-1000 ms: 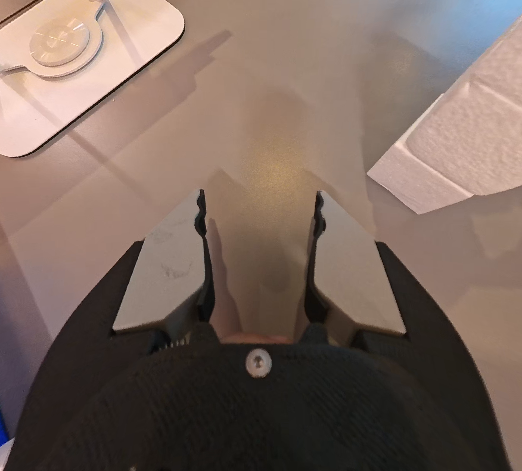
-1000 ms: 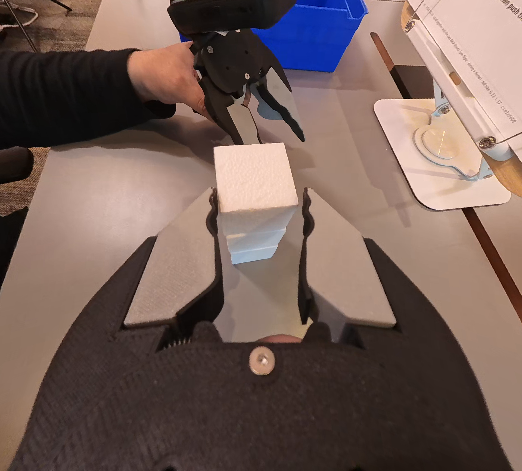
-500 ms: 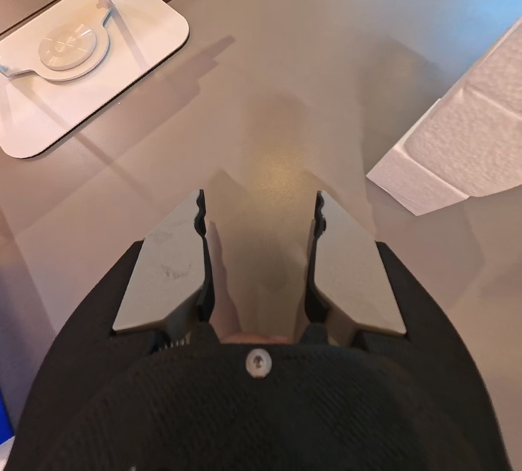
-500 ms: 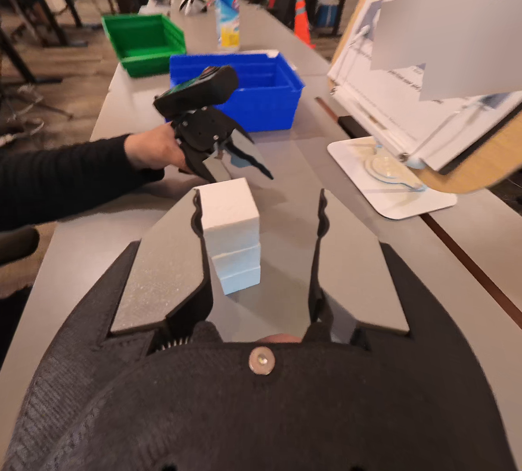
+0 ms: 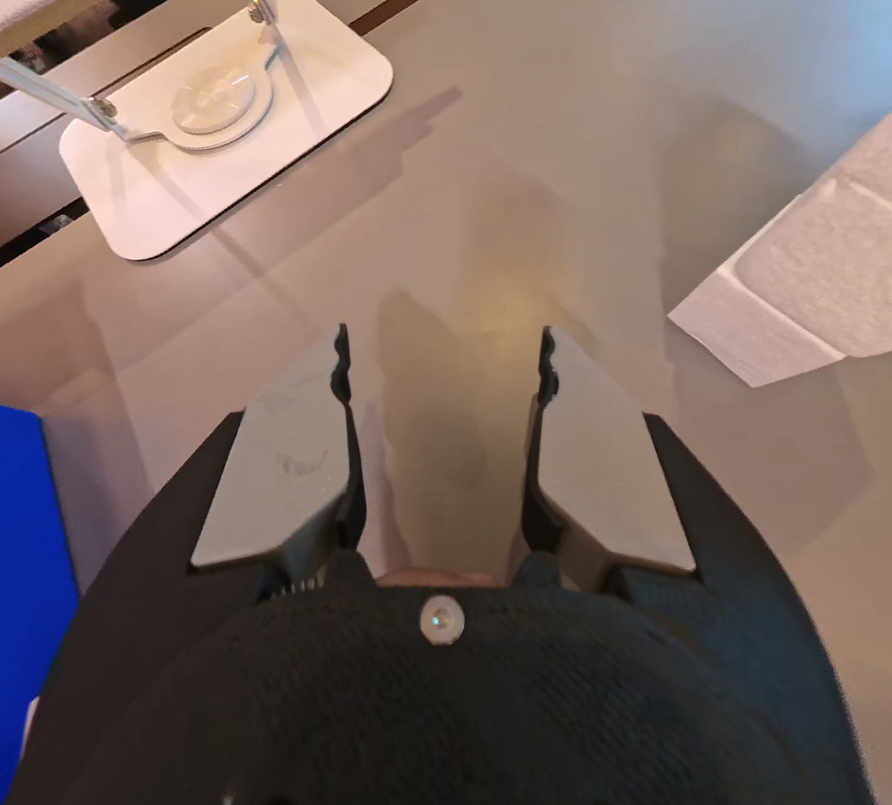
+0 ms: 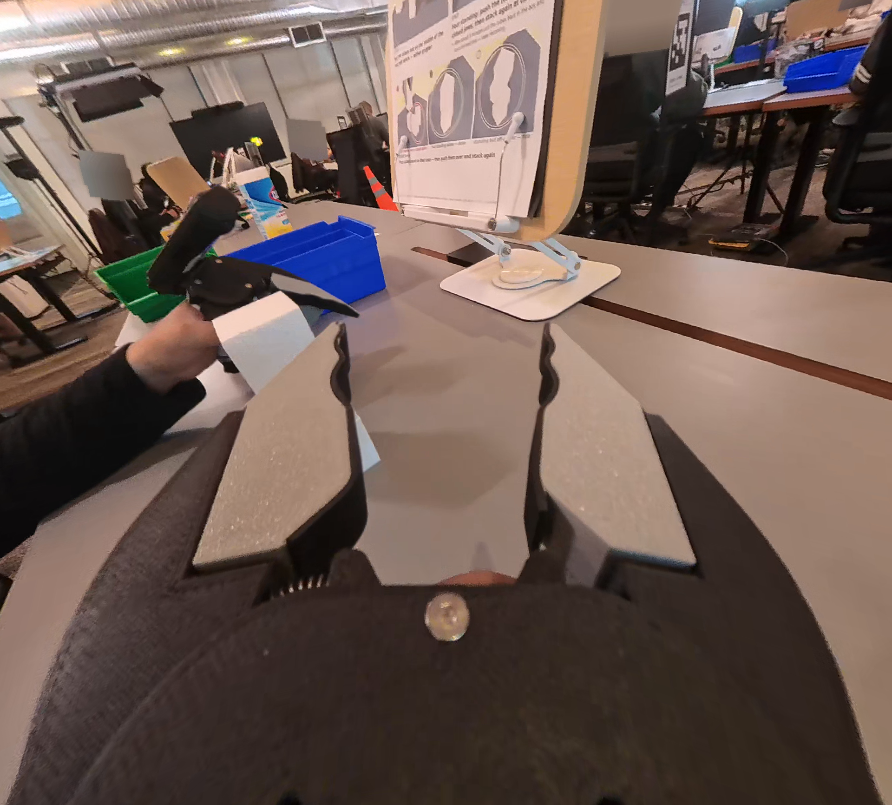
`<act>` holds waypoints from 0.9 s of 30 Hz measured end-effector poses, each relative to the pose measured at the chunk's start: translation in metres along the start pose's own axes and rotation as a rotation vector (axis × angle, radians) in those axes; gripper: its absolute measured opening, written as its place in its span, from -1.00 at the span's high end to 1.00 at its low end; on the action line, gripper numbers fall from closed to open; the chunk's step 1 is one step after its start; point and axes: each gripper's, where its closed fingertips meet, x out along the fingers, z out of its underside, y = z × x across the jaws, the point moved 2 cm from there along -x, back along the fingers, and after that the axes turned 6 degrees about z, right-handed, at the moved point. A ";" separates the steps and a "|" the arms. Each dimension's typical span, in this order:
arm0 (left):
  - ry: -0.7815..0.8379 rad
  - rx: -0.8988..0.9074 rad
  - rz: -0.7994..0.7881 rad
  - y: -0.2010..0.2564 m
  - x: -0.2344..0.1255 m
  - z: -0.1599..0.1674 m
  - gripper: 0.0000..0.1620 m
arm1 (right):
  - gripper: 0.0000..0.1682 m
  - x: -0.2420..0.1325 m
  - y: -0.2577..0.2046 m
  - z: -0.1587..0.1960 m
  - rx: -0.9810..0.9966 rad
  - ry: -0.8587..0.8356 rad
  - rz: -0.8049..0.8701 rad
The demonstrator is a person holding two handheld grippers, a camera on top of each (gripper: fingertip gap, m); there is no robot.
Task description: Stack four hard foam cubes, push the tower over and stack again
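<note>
From the left wrist view, the left gripper (image 5: 444, 347) hangs over the bare grey table (image 5: 555, 115) with its grey-padded jaws spread wide and nothing between them; the stack of white hard foam cubes (image 5: 796, 279) stands at the right edge, apart from the gripper; a white rounded stand base (image 5: 159, 183) lies far left, a blue bin (image 5: 29, 516) at the left edge.

From the right wrist view, the right gripper (image 6: 444, 347) is likewise wide open and empty, held above the table (image 6: 724, 419); the white foam cubes (image 6: 263, 342) stand just left of its left finger (image 6: 285, 448), partly hidden behind it; beyond them a hand (image 6: 169, 347) in a black sleeve holds the left gripper (image 6: 318, 299), whose tips reach past the stack's top; whether they touch it I cannot tell; a blue plastic bin (image 6: 328, 260) and a green bin (image 6: 130, 284) sit behind, and the stand base (image 6: 531, 284) carries a wooden document board (image 6: 579, 57).
</note>
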 end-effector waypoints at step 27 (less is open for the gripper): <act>-0.155 -0.204 -0.217 -0.029 -0.087 0.078 -0.23 | 0.11 -0.006 -0.018 -0.009 0.003 0.013 -0.081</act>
